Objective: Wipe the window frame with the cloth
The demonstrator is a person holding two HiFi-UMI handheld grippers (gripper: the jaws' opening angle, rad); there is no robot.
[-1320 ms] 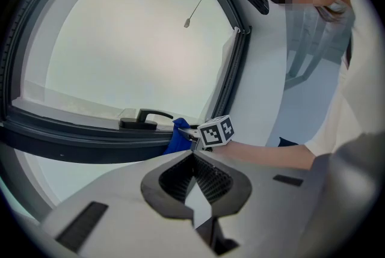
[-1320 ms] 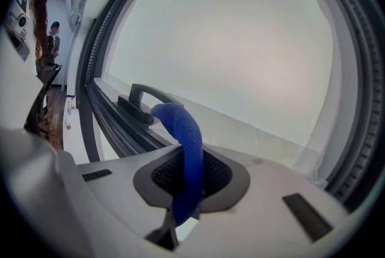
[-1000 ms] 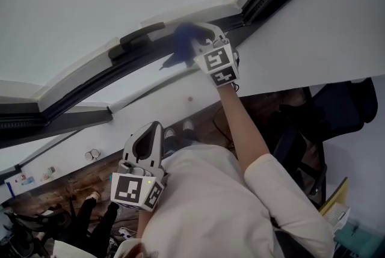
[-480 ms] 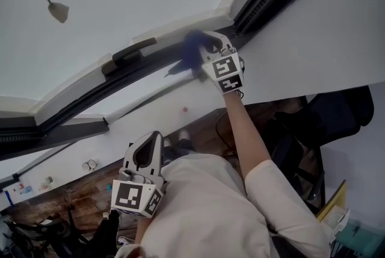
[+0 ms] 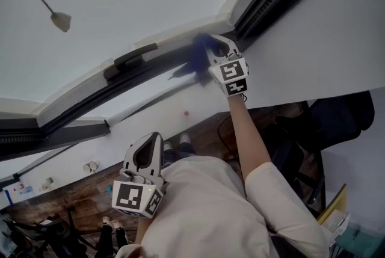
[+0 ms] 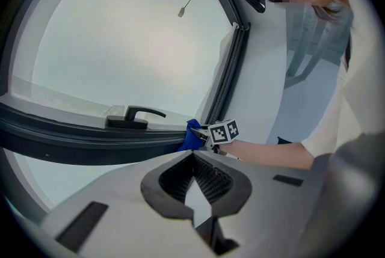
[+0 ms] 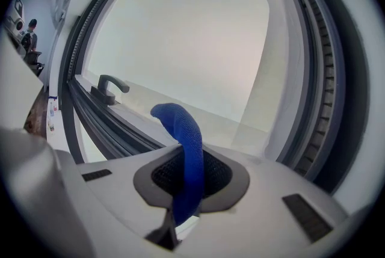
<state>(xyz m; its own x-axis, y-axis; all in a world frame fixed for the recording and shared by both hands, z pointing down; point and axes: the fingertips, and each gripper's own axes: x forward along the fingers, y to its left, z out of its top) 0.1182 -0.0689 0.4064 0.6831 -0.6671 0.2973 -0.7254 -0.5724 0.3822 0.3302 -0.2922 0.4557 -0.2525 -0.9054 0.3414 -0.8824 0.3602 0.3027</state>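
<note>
A blue cloth [image 5: 200, 48] is pressed against the dark window frame [image 5: 150, 67], close to its upper right corner. My right gripper [image 5: 210, 46] is shut on it, arm stretched up. In the right gripper view the cloth [image 7: 185, 142] curls out from between the jaws toward the frame's sill [image 7: 105, 124]. My left gripper [image 5: 154, 138] hangs low near the person's chest, shut on nothing and away from the frame. From the left gripper view, the cloth [image 6: 191, 135] sits on the frame just right of the black handle [image 6: 133, 118].
A black window handle [image 5: 129, 57] sits on the frame left of the cloth. A pull cord with a small weight [image 5: 61, 21] hangs across the pane. Dark vertical frame rails [image 7: 319, 88] run close on the right. A chair [image 5: 337, 112] stands on the floor below.
My right gripper has slid the cloth rightward along the frame, toward the corner and away from the handle. The left gripper has stayed low and shut.
</note>
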